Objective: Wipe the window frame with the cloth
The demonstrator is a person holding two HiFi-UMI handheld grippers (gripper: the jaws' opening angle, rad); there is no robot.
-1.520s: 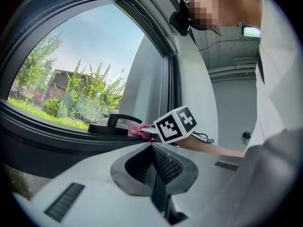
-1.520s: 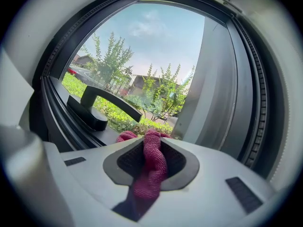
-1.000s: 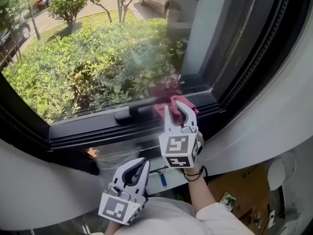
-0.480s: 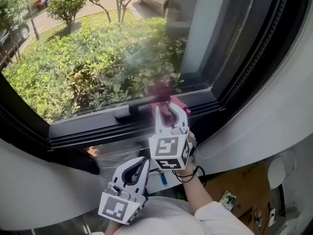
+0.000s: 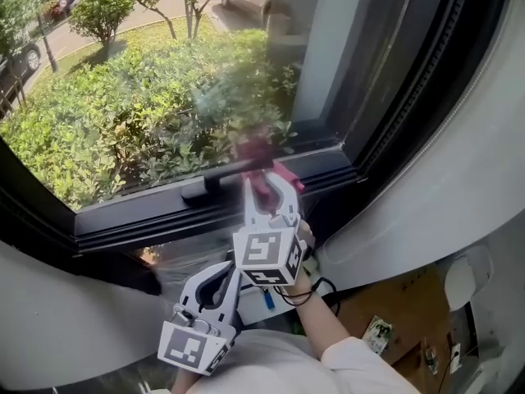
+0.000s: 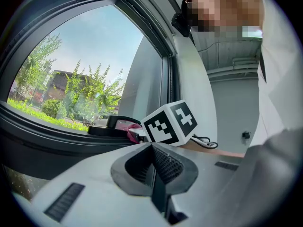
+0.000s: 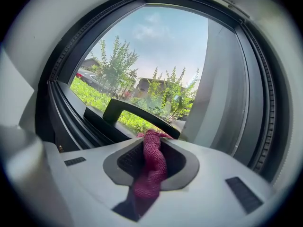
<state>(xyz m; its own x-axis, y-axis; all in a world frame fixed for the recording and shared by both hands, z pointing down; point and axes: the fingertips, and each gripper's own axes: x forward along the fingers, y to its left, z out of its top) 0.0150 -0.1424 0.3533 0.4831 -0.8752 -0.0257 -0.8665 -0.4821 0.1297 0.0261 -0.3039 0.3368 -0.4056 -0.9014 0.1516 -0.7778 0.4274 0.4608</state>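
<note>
My right gripper (image 5: 268, 181) is shut on a pink cloth (image 5: 262, 179) and presses it against the dark window frame (image 5: 148, 212) beside the black window handle (image 5: 215, 180). In the right gripper view the pink cloth (image 7: 150, 167) is pinched between the jaws, with the black window handle (image 7: 137, 117) just beyond the tips. My left gripper (image 5: 225, 276) hangs lower, near the person's body, shut with nothing in it. The left gripper view looks along its closed jaws toward the right gripper's marker cube (image 6: 169, 122) and a bit of pink cloth (image 6: 124, 125).
The glass pane (image 5: 156, 80) looks out on green shrubs. A white curved wall (image 5: 426, 195) rises at the right, with the frame's vertical side (image 5: 394, 89) beside it. Below, a brown floor (image 5: 394, 310) holds small items.
My right gripper has slid left along the lower frame with the cloth, closer to the handle. The left gripper stays low and has shifted slightly left.
</note>
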